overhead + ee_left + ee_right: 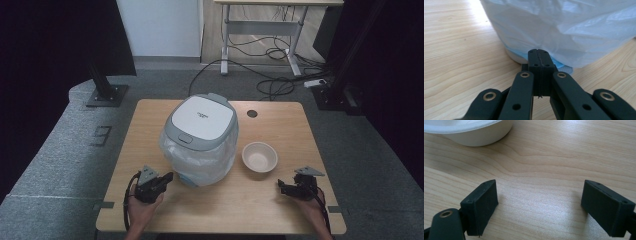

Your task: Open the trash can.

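A white and grey rice cooker (202,117) stands mid-table with a clear plastic bag (202,160) around its lower body. My left gripper (169,177) sits at the cooker's front left, pointing at it. In the left gripper view its jaws (539,53) are pressed flat together, tips right at the bag's bottom edge (564,37); I cannot tell whether any film is pinched. An empty white bowl (259,156) sits to the right of the cooker. My right gripper (281,186) rests low near the front right, open (540,187), with bare wood between its pads and the bowl (474,137) ahead.
The wooden table (280,125) has a round cable hole (252,113) behind the bowl. On the grey floor beyond are black stand bases (106,95), loose cables (272,85) and another desk (260,25).
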Demonstrator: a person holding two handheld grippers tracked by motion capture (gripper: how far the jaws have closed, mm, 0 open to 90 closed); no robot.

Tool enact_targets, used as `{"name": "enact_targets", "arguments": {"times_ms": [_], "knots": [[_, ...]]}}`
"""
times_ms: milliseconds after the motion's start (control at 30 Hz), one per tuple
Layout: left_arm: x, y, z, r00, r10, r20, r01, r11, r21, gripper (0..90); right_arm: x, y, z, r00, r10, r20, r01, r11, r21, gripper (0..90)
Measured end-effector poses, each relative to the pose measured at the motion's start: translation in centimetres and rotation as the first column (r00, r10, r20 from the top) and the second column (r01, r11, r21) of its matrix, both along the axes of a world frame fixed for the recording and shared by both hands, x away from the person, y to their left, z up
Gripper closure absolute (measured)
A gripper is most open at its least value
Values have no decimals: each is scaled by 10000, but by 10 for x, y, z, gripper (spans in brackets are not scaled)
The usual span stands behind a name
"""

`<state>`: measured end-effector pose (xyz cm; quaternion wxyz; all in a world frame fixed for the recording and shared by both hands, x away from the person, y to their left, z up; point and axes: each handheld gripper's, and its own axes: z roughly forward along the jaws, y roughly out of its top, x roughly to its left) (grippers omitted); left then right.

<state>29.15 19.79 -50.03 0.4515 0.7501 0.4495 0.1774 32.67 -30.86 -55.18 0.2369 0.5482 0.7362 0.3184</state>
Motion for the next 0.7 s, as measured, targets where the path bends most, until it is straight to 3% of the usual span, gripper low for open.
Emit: {"name": "enact_targets", "arguments": {"times_ms": [333,700], "knots": [[7,-18,-4,9982,-524,-295,524,9986,-17,900,0,0,0,10000,-38,8,38,10000,0,131],[15,-34,-15,9946,-834,-616,865,9950,498,900,0,1,0,10000,-88,18,88,10000,-6,133]]}}
